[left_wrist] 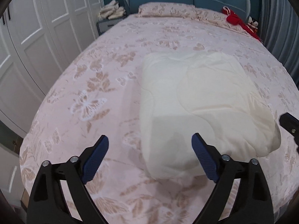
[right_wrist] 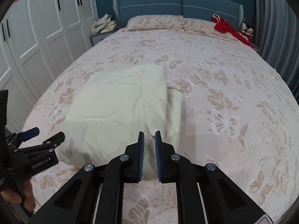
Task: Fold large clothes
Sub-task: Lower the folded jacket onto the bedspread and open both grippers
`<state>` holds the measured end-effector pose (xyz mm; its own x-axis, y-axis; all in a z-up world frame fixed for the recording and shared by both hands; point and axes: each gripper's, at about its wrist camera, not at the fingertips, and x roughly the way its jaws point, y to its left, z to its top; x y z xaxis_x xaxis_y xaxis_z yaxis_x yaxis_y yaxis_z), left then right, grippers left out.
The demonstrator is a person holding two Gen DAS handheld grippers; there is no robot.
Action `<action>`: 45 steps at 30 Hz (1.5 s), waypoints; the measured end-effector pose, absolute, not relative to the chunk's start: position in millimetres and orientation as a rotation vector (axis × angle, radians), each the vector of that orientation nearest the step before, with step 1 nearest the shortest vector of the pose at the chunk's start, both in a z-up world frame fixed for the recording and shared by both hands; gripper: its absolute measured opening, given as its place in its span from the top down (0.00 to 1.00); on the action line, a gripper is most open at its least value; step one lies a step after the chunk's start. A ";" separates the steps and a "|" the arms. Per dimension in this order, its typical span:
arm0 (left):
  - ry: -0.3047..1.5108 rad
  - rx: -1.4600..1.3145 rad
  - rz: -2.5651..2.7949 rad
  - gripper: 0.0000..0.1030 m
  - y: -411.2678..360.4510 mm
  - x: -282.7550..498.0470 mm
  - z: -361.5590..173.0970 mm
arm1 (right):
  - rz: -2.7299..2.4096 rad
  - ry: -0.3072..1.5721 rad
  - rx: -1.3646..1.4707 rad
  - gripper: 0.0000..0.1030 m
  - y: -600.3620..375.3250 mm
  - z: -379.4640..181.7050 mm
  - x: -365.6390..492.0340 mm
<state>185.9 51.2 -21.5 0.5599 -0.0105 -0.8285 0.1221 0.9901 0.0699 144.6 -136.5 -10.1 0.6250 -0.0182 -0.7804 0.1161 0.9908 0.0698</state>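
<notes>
Quilt (right_wrist: 115, 108) mid-frame; my right claw (right_wrist: 149, 140) pinches its near corner, left claw (left_wrist: 149, 149) spread. Lift slow, keep layers aligned.

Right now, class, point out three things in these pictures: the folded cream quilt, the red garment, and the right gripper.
folded cream quilt (left_wrist: 201, 100), left wrist view, centre of its top layer.
red garment (right_wrist: 223, 27), right wrist view, its bunched upper part by the headboard.
right gripper (right_wrist: 149, 140), right wrist view, midway between its fingertips.
</notes>
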 end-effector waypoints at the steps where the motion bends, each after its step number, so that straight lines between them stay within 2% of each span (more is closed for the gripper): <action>1: 0.998 0.115 -0.083 0.21 49.0 188.0 -25.7 | -0.081 0.912 0.119 0.90 -136.5 -15.6 148.4; 12: 1.107 0.087 -0.058 0.20 36.7 196.6 -59.8 | -0.111 1.050 0.147 0.90 -149.8 -68.2 163.0; 23: 1.136 0.073 -0.062 0.19 33.6 194.2 -80.9 | -0.102 1.126 0.181 0.89 -151.1 -107.6 170.0; 37: 1.123 0.105 -0.029 0.16 23.9 195.1 -87.8 | -0.075 1.179 0.210 0.89 -158.5 -122.9 187.2; 45: 1.086 0.166 0.016 0.17 18.6 185.0 -73.8 | -0.066 1.136 0.275 0.87 -167.2 -94.6 167.8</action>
<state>185.0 18.6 -73.8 0.4674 0.0945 -0.8790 0.0681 0.9875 0.1424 167.8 -167.2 -94.6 0.4229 0.0873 -0.9020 0.1913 0.9643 0.1831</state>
